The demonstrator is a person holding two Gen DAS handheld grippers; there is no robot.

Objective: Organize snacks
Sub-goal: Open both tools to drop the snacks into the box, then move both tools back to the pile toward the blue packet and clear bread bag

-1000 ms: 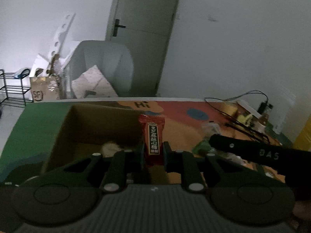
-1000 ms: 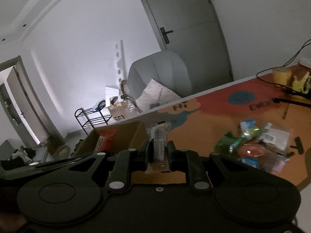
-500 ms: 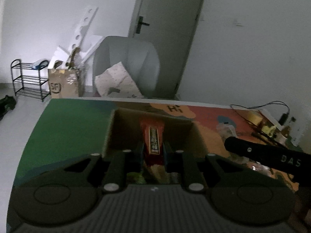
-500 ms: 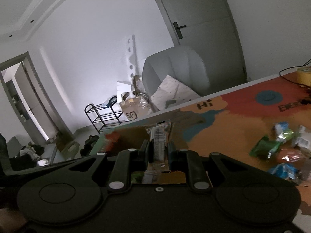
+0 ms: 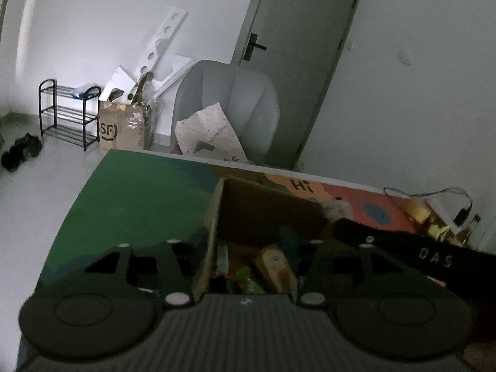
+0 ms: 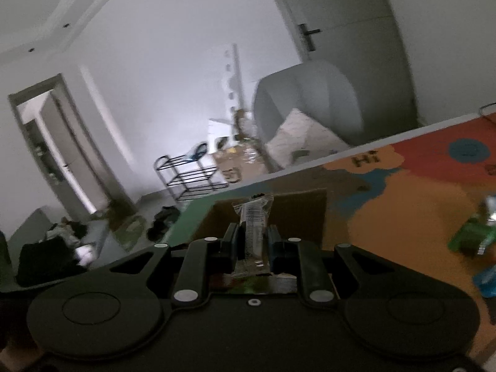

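"SF" stands on the brown carton (image 5: 121, 131) at left of the left wrist frame; "Hi" is printed on the bench mat (image 5: 302, 185) at centre right, and again (image 6: 367, 158) in the right wrist frame; "DAS" marks the black bar (image 5: 435, 253) at lower right.

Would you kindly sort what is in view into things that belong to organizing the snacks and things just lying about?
Job:
cardboard box, with snacks already inside
clear packet in the right gripper
left gripper, open over the box
loose snacks on the mat

Lying about:
grey chair
shoe rack
SF carton
cables
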